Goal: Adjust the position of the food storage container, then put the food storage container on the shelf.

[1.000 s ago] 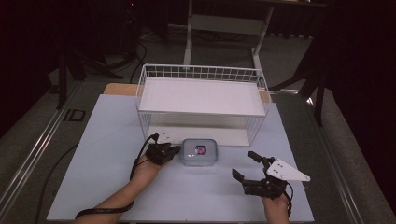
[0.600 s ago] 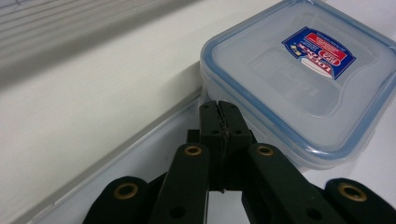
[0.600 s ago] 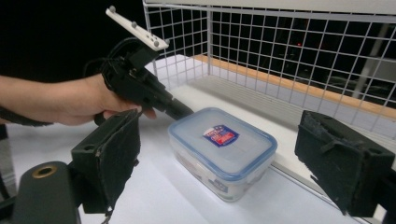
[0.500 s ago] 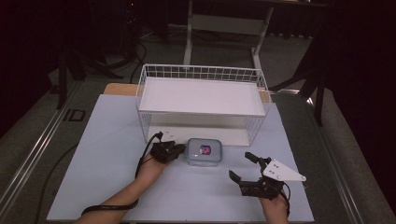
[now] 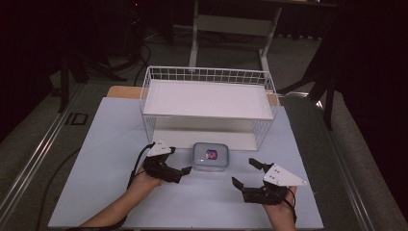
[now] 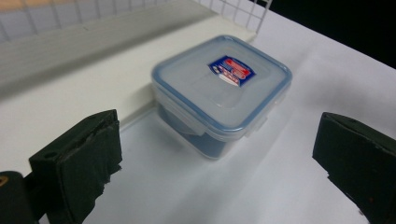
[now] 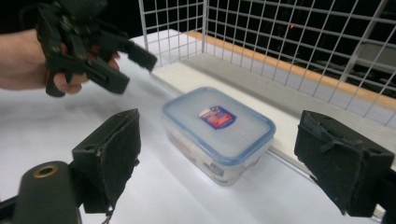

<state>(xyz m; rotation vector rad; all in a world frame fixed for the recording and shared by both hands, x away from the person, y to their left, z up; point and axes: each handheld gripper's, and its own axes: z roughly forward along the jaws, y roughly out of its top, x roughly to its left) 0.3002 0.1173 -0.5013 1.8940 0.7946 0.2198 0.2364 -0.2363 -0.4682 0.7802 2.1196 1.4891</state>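
Clear plastic: one lidded box (image 5: 210, 157) and one wire basket (image 5: 208, 77) are seen on a white table (image 5: 106, 144); the left gripper (image 5: 185, 171), jaws just opened, and the right gripper (image 5: 245, 174) are held apart, empty.

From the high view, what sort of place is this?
Probably a lab or studio recording bench, not a home: a white table among dark curtains and stands, a wire basket, one lidded container, and a cabled tongs in each hand.

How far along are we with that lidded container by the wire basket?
Done: the lidded container sits on the table by the wire basket. In hand: the left tongs, jaws just opened, empty beside it; the right tongs open too. Left: gripping it and whatever follows.
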